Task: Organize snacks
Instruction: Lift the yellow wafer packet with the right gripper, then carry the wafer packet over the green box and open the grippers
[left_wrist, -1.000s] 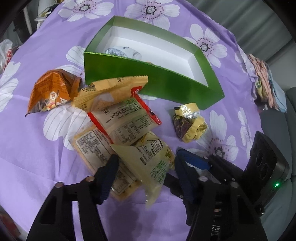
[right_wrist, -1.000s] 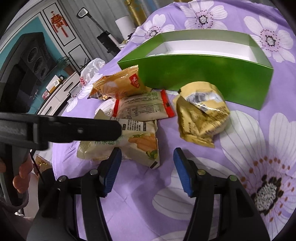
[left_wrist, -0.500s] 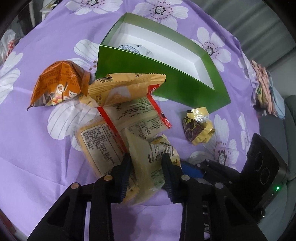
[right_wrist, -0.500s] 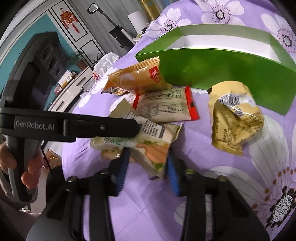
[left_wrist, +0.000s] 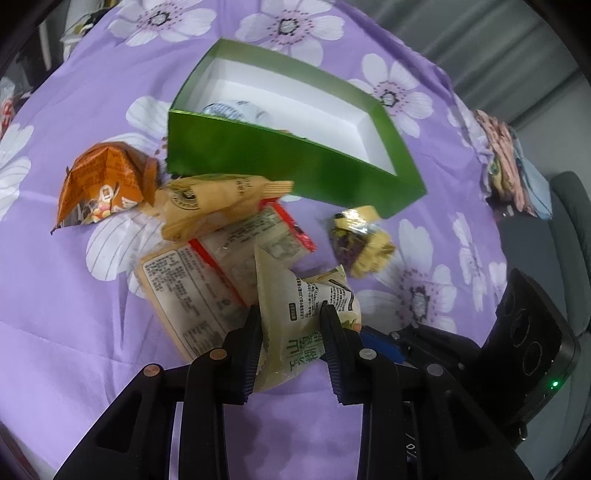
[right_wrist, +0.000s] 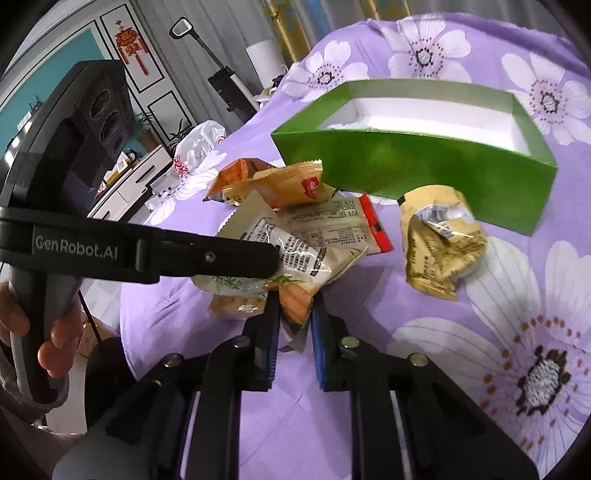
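- Both grippers are pinching one pale packet (left_wrist: 295, 295): the left gripper (left_wrist: 290, 314) is gripping one end, the right gripper (right_wrist: 293, 314) is clamping the other.
- The packet is sitting just off the purple cloth (left_wrist: 74, 350), short of the green box (left_wrist: 295, 166).
- The box is holding one wrapped item (perhaps more, hidden).
- Five or so snacks are waiting outside: the orange pouch (left_wrist: 99, 184), the crumpled gold bag (right_wrist: 439, 236). Most of the job is lying ahead.
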